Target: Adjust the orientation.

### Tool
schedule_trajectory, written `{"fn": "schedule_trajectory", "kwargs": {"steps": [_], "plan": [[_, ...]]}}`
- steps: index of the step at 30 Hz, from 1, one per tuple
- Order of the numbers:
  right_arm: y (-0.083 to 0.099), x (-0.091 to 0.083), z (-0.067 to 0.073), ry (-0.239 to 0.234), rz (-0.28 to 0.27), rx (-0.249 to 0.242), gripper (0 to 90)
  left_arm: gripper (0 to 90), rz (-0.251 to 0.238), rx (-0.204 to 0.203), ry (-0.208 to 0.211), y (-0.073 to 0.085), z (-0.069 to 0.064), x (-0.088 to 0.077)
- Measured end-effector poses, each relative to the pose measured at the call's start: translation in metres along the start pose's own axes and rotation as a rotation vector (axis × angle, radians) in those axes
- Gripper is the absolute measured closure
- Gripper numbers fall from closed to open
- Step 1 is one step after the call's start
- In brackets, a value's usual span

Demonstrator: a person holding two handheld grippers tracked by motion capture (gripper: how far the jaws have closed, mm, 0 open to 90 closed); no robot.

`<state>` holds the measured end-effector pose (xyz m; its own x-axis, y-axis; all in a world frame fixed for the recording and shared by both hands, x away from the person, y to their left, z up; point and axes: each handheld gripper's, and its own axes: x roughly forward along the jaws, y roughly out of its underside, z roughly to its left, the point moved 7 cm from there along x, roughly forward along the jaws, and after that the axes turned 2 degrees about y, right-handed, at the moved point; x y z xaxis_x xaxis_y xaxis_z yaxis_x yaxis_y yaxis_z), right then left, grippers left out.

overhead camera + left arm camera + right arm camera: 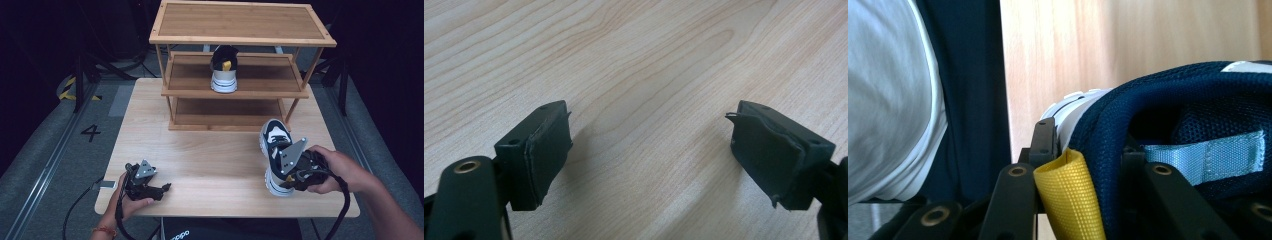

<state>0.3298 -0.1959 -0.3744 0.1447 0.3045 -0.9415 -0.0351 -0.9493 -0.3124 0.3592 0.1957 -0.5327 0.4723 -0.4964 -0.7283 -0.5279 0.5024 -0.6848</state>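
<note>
The right hand-held gripper (289,176) is clamped on the heel collar of a navy and white sneaker (274,145), near the desk's front right corner; whether the sole rests on the wood or hangs just above it is hard to tell. In the right gripper view one black jaw sits outside the heel and the other inside the padded collar, pinching navy mesh (1168,95) next to a woven yellow pull tab (1070,197); a pale blue fabric strip (1205,157) lies inside the shoe, whose front is cut off at the frame edge. The left hand-held gripper (159,190) rests near the front left corner of the desk (210,155), jaws spread wide and holding nothing; its flat rubber pads (546,152) look worn and frayed at the edges above pale, smooth wood grain. Toward the far edge stands a slatted bamboo shoe rack (240,30) with three shelves. A matching sneaker (223,70) sits heel-out on the middle shelf, its toe hidden in shadow under the top shelf.
</note>
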Motion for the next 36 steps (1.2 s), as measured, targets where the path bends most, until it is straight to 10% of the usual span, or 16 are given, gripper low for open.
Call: {"fn": "schedule_trajectory", "kwargs": {"steps": [16,36], "plan": [[-0.057,-0.049,-0.036,0.112,-0.016,-0.124,70.4,16.9,-0.002,-0.005,0.002,0.000,-0.001,0.000],[-0.090,-0.060,-0.143,0.168,-0.020,-0.046,70.2,17.0,0.001,-0.003,0.003,0.000,-0.001,0.000]]}}
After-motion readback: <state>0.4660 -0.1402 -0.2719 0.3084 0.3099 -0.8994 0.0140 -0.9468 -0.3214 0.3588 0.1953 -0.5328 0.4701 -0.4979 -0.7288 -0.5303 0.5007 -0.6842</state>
